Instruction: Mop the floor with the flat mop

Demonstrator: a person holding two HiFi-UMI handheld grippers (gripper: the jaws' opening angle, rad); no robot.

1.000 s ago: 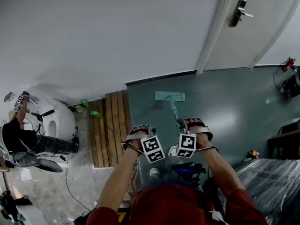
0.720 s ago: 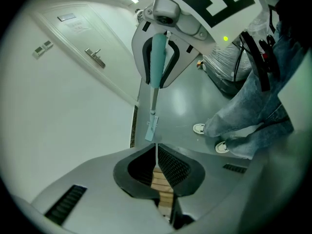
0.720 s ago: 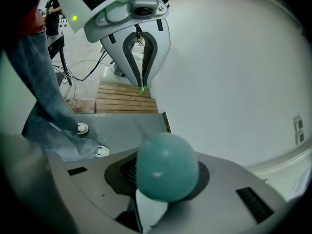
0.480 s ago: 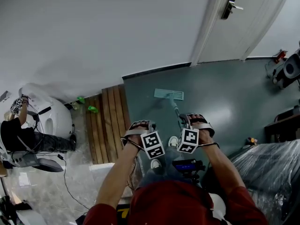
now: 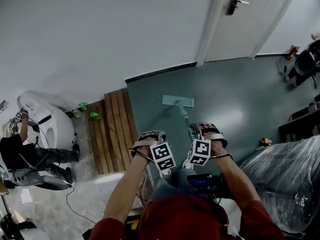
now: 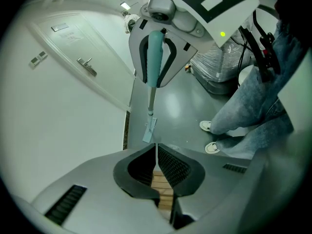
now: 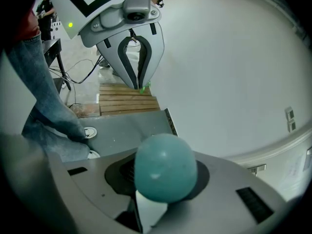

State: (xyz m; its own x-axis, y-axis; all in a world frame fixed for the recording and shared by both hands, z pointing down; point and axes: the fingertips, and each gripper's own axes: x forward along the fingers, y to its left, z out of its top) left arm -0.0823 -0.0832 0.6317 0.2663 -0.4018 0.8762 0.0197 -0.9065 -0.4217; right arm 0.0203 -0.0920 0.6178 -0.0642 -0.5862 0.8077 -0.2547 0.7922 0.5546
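The flat mop's teal head point(image 5: 177, 101) lies on the grey-green floor point(image 5: 235, 99), a short way off the dark baseboard. Its pole point(image 5: 185, 120) slopes back to my hands. My right gripper point(image 5: 196, 151) is shut on the mop's teal handle point(image 6: 155, 57), whose rounded end point(image 7: 165, 167) sits between the jaws of the right gripper point(image 7: 165, 182). My left gripper point(image 5: 166, 160) sits just left of it, and the two face each other. The left gripper point(image 6: 156, 151) is shut, its pads pressed together with nothing between them. Beyond it lies the mop head point(image 6: 149, 129).
A white door point(image 5: 247, 24) with a metal lever point(image 5: 233, 1) stands beyond the floor. Wooden planks point(image 5: 112, 129) lie to the left, with green bits point(image 5: 95, 116) on them. Another person point(image 5: 22, 151) works by a white machine point(image 5: 50, 124). A plastic-wrapped bulk point(image 5: 285, 176) and dark furniture point(image 5: 300, 124) stand at the right.
The mop head has drawn back from the baseboard toward me. The head view has shifted, so the door sits higher in frame. Both grippers keep their hold and spacing.
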